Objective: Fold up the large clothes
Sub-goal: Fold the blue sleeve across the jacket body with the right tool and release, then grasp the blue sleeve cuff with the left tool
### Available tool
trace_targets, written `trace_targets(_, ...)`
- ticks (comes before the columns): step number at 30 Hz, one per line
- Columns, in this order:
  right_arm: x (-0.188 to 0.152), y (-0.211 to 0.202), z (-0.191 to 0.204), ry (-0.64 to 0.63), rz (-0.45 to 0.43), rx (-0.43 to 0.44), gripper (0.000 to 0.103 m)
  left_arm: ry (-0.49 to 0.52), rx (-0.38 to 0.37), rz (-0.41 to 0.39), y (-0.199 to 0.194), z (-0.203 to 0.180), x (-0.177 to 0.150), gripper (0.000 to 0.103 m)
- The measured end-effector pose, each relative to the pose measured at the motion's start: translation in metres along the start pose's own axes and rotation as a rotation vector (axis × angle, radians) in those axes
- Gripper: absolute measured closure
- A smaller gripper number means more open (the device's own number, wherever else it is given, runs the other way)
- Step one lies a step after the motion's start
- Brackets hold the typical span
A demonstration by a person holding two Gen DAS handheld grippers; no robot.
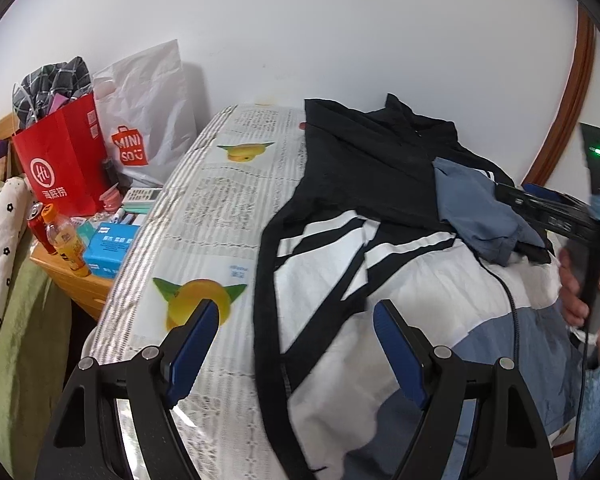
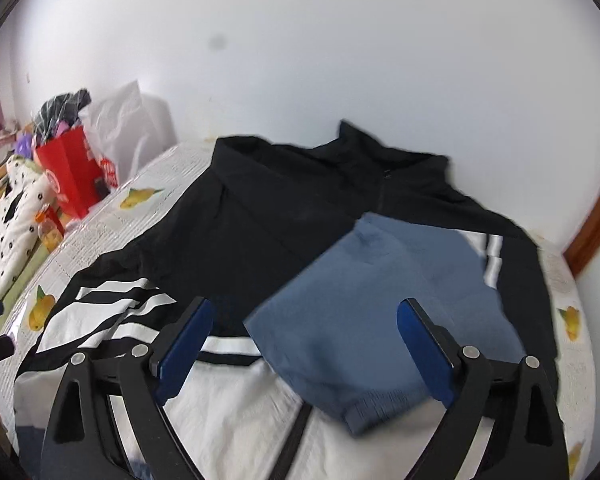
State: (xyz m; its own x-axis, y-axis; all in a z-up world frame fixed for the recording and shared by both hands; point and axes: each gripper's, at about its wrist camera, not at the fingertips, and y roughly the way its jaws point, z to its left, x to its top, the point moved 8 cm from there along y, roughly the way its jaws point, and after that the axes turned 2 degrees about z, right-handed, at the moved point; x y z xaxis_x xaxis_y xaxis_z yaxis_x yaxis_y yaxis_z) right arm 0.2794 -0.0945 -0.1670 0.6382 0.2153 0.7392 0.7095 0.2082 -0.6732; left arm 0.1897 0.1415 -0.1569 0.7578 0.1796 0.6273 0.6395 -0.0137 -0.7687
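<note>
Nearby, MINISO bag; both claws, left and right, spread, empty.

White plastic bag reads "MINISO" on an orange bag logo. Red paper bag has a circled "Hi" logo; characters beneath too small to read.

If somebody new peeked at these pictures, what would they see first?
First, the big black, white and blue jacket spread flat over the table, with its blue sleeve folded across the chest. Next, the bright red paper bag stuffed with clothes, off the table's left end by the wall. The table cover also stands out, printed with little yellow figures with green ears.
</note>
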Motion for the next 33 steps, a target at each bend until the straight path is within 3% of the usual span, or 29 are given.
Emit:
trace_targets(4, -0.015, -0.042, -0.023, 0.008, -0.053, -0.033, 0.011, 0.042, -0.017, -0.011, -0.005, -0.024, 0.005, 0.025)
trace_targets(7, -0.031, -0.065, -0.054, 0.055, -0.046, -0.081, 0.011, 0.083, -0.017, -0.034, -0.008, -0.045, 0.013, 0.025)
trace_targets(12, -0.069, -0.105, -0.118, 0.236, -0.016, -0.074, 0.014, 0.156, -0.031, -0.064, -0.008, -0.09, 0.028, 0.025)
trace_targets(14, -0.084, -0.119, -0.143, 0.277, -0.006, -0.127, 0.029, 0.192, -0.057, -0.058, -0.005, -0.115, 0.033, 0.025)
trace_targets(17, -0.106, -0.137, -0.178, 0.314, 0.021, -0.21, 0.042, 0.244, -0.079, -0.057, 0.0, -0.151, 0.039, 0.025)
trace_targets(22, -0.133, -0.17, -0.224, 0.364, -0.024, -0.227, 0.047, 0.333, -0.097, -0.032, 0.017, -0.208, 0.042, 0.025)
trace_targets(28, -0.16, -0.17, -0.265, 0.369, -0.006, -0.294, 0.049, 0.367, -0.116, 0.018, 0.045, -0.256, 0.044, 0.025)
trace_targets(33, -0.183, -0.148, -0.292, 0.403, 0.029, -0.287, 0.054, 0.392, -0.103, 0.061, 0.075, -0.285, 0.04, 0.025)
